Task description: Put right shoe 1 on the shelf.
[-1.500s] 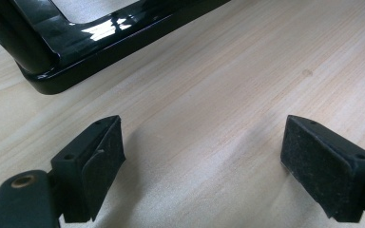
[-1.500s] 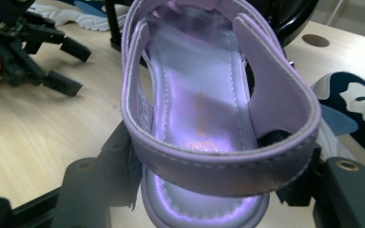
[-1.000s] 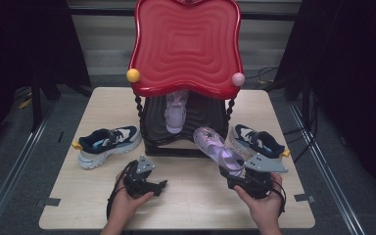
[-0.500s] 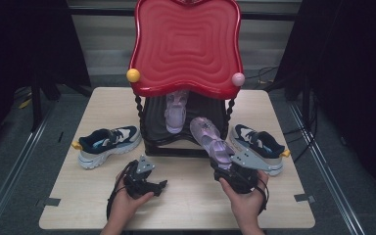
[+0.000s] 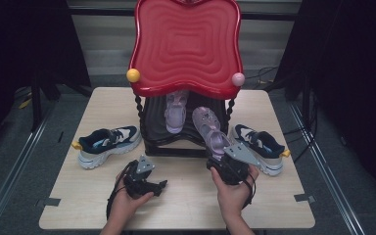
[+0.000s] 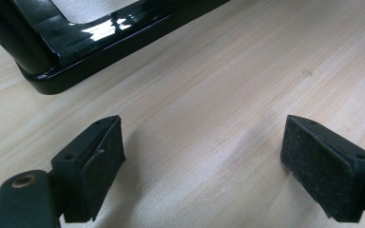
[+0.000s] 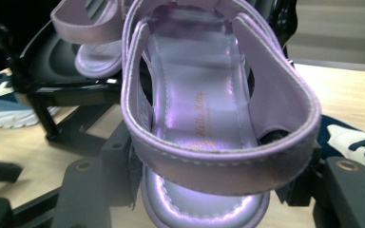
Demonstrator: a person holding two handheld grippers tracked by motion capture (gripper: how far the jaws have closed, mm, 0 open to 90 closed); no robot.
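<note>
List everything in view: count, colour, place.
sandals: 2, lilac; one on the rack, one held by its heel at the rack's front
sneakers: 2, navy and white; one left of the rack, one right
rack: 1, red top, black base, table centre
table: 1, light wood
left gripper: 1, black, open, above the table
right gripper: 1, black, shut on the sandal's heel
hands: 2, at the bottom edge of the high view

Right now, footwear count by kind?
Purple sandals: 2, one on the black rack, one held in the right hand-held gripper
Navy and white sneakers: 2, one left of the rack, one right of it
Total: 4
</note>
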